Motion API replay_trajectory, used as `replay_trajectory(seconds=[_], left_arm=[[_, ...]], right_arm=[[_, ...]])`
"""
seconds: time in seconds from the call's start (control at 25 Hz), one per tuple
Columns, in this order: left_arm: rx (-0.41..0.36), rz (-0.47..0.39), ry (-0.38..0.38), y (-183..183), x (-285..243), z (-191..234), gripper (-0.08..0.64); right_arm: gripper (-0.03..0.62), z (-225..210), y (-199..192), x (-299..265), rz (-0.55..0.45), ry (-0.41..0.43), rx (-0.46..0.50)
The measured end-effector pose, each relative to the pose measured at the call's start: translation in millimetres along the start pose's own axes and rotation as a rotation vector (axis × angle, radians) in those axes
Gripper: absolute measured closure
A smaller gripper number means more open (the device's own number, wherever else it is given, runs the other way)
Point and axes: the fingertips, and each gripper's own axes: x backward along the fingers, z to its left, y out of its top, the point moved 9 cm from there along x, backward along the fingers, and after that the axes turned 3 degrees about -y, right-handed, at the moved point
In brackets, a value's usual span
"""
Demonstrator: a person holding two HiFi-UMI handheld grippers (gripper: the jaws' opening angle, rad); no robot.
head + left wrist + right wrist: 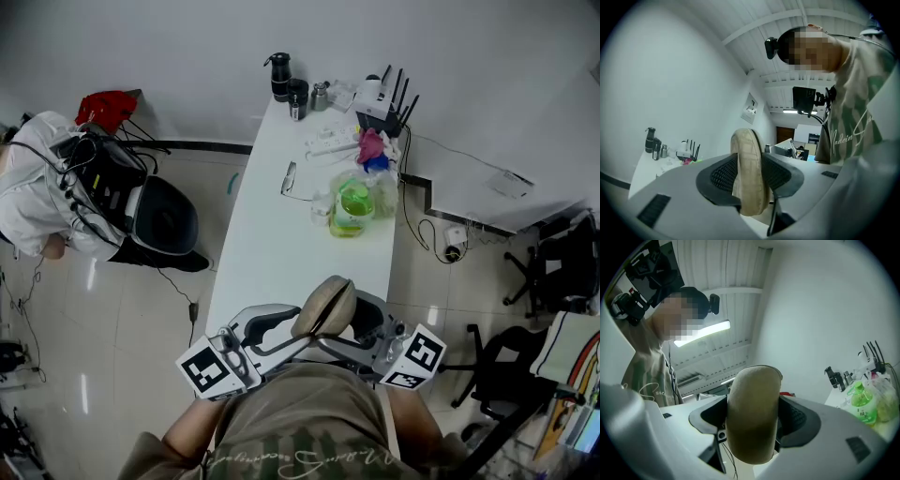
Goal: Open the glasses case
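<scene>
Over the table [272,244] edge, left tongs [748,178] and right tongs [753,420] clamp glasses case [323,306].

Camo T-shirt [309,431] (pale lettering); left gripper [749,180], right gripper [754,423] white, dark mesh jaws

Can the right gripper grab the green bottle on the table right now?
Probably not yet. The right gripper is shut on the glasses case, which the left gripper holds too, so its fingers are busy. The green bottle stands farther up the table.
</scene>
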Motion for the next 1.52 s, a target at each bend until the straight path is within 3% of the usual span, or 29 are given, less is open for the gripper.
replay_trajectory(seconds=[0.08, 0.24, 0.52, 0.68, 0.84, 0.92, 1.2, 1.24, 1.28, 1.32, 1.4, 1.52], left_arm=[[0.032, -0.026, -0.04, 1.2, -0.6, 2.1, 0.405], [0.136, -0.104, -0.217, 5.6, -1.6, 9.6, 0.397], [0.249, -0.163, -0.372, 9.8, 8.6, 15.0, 0.397], [0.207, -0.12, -0.338, 8.1, 10.0, 17.3, 0.396], [0.173, -0.056, -0.321, 2.6, 0.9, 13.7, 0.238], [0.178, -0.051, -0.344, -0.7, -3.1, 11.4, 0.225], [0.227, -0.159, -0.327, -4.1, 1.3, 10.2, 0.231], [0.243, -0.204, -0.323, -3.1, 4.9, 11.4, 0.277], [0.266, -0.253, -0.325, -1.7, 9.1, 13.3, 0.427], [0.285, -0.29, -0.335, -0.4, 12.5, 14.3, 0.489], [0.271, -0.291, -0.366, 1.7, 13.6, 10.6, 0.489], [0.186, -0.22, -0.328, 2.1, 9.2, 5.5, 0.477]], right_arm=[[0.242, -0.6, -0.4, -0.4, -0.007, 0.02, -0.017], [0.242, -1.4, -1.2, -0.1, -0.042, 0.114, -0.075], [0.242, -1.8, -3.6, 2.8, -0.118, 0.192, -0.162], [0.242, -2.5, -6.1, 4.3, -0.125, 0.22, -0.182], [0.242, 2.8, -7.9, -2.4, -0.086, 0.258, -0.15], [0.242, 4.1, -8.9, -4.4, -0.074, 0.278, -0.145], [0.241, 1.4, -8.7, -3.9, -0.104, 0.272, -0.184], [0.241, -0.1, -8.0, -3.2, -0.122, 0.254, -0.196], [0.241, -1.1, -6.8, -2.0, -0.143, 0.24, -0.204], [0.241, -0.5, -5.1, -0.6, -0.158, 0.234, -0.204], [0.241, 5.5, -0.7, 0.2, -0.149, 0.226, -0.154], [0.244, 8.3, 1.8, -0.6, -0.108, 0.197, -0.061]])
